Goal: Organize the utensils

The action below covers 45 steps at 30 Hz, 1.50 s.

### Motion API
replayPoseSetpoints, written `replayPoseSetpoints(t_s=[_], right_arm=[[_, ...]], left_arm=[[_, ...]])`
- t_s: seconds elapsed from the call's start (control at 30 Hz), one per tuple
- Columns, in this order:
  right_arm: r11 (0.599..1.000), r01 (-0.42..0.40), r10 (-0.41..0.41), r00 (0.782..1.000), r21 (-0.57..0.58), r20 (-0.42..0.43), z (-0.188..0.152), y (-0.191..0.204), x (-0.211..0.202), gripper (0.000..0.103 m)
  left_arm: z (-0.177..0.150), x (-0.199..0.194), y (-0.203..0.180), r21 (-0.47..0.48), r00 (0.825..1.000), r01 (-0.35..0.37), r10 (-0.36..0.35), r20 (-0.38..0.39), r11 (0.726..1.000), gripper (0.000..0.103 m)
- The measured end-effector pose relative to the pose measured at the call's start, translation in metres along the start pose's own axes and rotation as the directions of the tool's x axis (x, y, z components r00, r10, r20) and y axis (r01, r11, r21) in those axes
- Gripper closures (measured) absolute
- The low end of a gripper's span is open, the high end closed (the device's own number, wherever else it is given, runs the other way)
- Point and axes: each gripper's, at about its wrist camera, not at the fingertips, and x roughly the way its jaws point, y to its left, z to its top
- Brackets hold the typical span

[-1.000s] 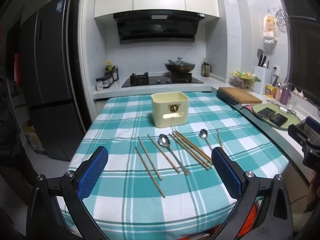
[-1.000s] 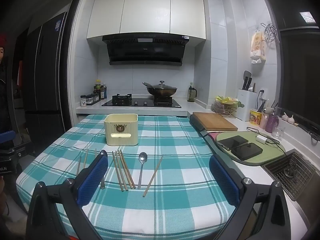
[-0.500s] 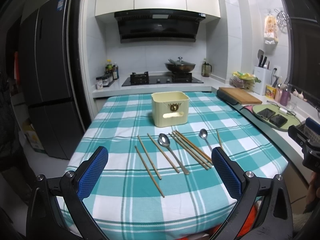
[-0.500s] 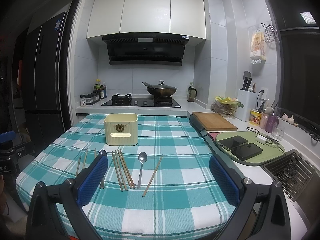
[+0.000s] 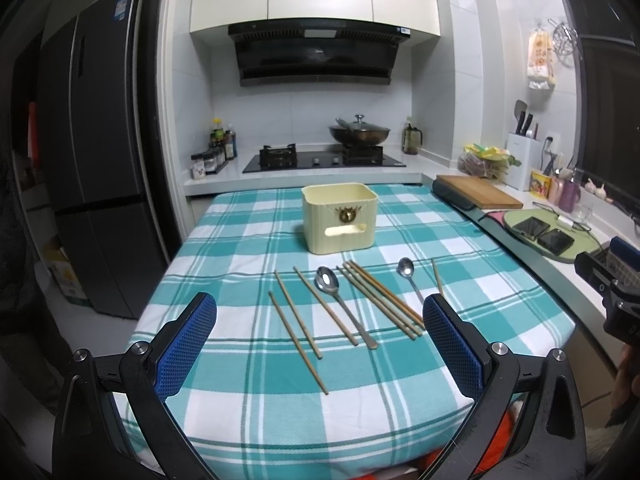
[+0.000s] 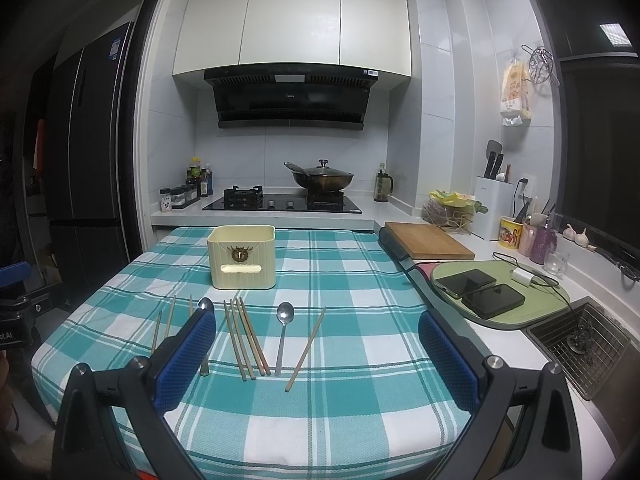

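A cream utensil box (image 5: 339, 218) (image 6: 242, 256) stands on the teal checked tablecloth (image 5: 240, 420) (image 6: 360, 400). In front of it lie several wooden chopsticks (image 5: 298, 322) (image 6: 244, 338) and two steel spoons: a large spoon (image 5: 340, 302) (image 6: 205, 334) and a small spoon (image 5: 409, 278) (image 6: 284, 332). One chopstick (image 6: 306, 349) lies apart at the right. My left gripper (image 5: 319, 344) hovers open above the near table edge, nothing between its blue pads. My right gripper (image 6: 316, 360) is open too, also holding nothing.
A stove with a wok (image 6: 322, 179) sits behind the table. On the counter to the right are a wooden cutting board (image 6: 428, 240), a green mat with two phones (image 6: 480, 292) and a sink (image 6: 580, 344). A dark fridge (image 5: 92, 168) stands left.
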Motion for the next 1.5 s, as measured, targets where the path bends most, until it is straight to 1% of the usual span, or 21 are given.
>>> replayPoseSetpoints(t_s=[0.23, 0.27, 0.33, 0.47, 0.53, 0.67, 0.73, 0.77, 0.87, 1.0, 1.07, 1.17, 1.2, 1.27, 1.37, 1.4, 1.47, 1.5], right_arm=[[1.0, 0.003, -0.003, 1.0, 0.006, -0.007, -0.001, -0.001, 0.001, 0.0], [1.0, 0.002, -0.002, 1.0, 0.006, -0.007, -0.001, 0.0, 0.001, 0.0], [1.0, 0.004, -0.004, 1.0, 0.004, -0.008, -0.001, 0.0, 0.001, 0.0], [1.0, 0.003, -0.003, 1.0, 0.004, -0.007, -0.001, 0.0, 0.001, 0.0], [1.0, 0.003, -0.003, 1.0, 0.006, -0.005, -0.002, -0.001, 0.001, 0.0], [1.0, 0.005, -0.005, 1.0, 0.008, -0.003, -0.003, -0.001, 0.001, 0.0], [1.0, 0.006, -0.006, 1.0, 0.008, -0.007, -0.003, 0.0, 0.002, 0.0], [1.0, 0.004, -0.004, 1.0, 0.01, -0.012, -0.004, -0.001, 0.003, 0.0], [1.0, 0.002, -0.002, 1.0, 0.009, -0.019, -0.004, -0.001, 0.004, 0.0], [1.0, 0.004, -0.004, 1.0, 0.004, -0.026, -0.005, 0.0, 0.008, 0.0], [1.0, 0.003, -0.003, 0.999, 0.002, -0.038, -0.005, 0.0, 0.013, 0.0], [1.0, -0.003, 0.003, 0.998, 0.002, -0.059, -0.006, 0.002, 0.022, 0.0], [1.0, -0.007, 0.007, 0.998, 0.0, -0.066, -0.006, 0.002, 0.025, 0.0], [1.0, -0.012, 0.012, 0.997, -0.005, -0.077, -0.008, 0.004, 0.03, 0.0], [1.0, -0.019, 0.018, 0.995, -0.011, -0.097, -0.011, 0.005, 0.038, 0.0], [1.0, -0.02, 0.019, 0.994, -0.012, -0.104, -0.012, 0.005, 0.042, 0.0], [1.0, -0.016, 0.015, 0.993, -0.009, -0.119, -0.015, 0.004, 0.049, 0.0], [1.0, -0.015, 0.014, 0.991, -0.004, -0.132, -0.017, 0.003, 0.054, 0.0]], left_arm=[[-0.004, -0.002, 0.001, 0.002, 1.0, 0.003, -0.003, -0.001, 1.0, 0.0], [-0.003, -0.001, 0.001, 0.013, 0.999, -0.002, 0.002, -0.032, 1.0, 0.0], [-0.003, 0.0, 0.001, 0.013, 0.999, -0.001, 0.001, -0.032, 1.0, 0.0], [-0.003, -0.001, 0.001, 0.007, 1.0, 0.004, -0.004, -0.016, 1.0, 0.0], [-0.002, -0.002, 0.0, 0.002, 1.0, 0.005, -0.005, 0.003, 1.0, 0.0], [-0.002, -0.002, -0.001, 0.008, 1.0, 0.003, -0.003, 0.004, 1.0, 0.0], [-0.003, -0.002, 0.0, 0.009, 1.0, 0.002, -0.002, 0.026, 1.0, 0.0], [-0.003, -0.002, -0.001, 0.008, 1.0, 0.002, -0.002, 0.022, 1.0, 0.0], [-0.007, 0.005, 0.001, 0.006, 0.997, 0.011, -0.011, -0.07, 1.0, 0.0], [-0.012, 0.014, 0.0, 0.016, 0.992, 0.029, -0.027, -0.127, 0.999, 0.0], [-0.016, 0.023, -0.002, 0.036, 0.988, 0.026, -0.021, -0.153, 0.999, 0.0], [-0.023, 0.042, 0.001, 0.026, 0.98, 0.016, -0.011, -0.198, 1.0, 0.0], [-0.025, 0.05, 0.005, 0.004, 0.976, 0.009, -0.008, -0.219, 1.0, 0.0], [-0.03, 0.077, 0.022, -0.047, 0.957, -0.025, 0.01, -0.29, 0.999, 0.0], [-0.041, 0.118, 0.048, -0.144, 0.928, -0.041, -0.015, -0.371, 0.989, 0.0], [-0.043, 0.128, 0.053, -0.148, 0.923, -0.047, -0.014, -0.385, 0.988, 0.0], [-0.05, 0.156, 0.064, -0.171, 0.901, -0.066, -0.015, -0.433, 0.983, 0.0], [-0.053, 0.168, 0.065, -0.198, 0.891, -0.068, -0.029, -0.453, 0.978, 0.0]])
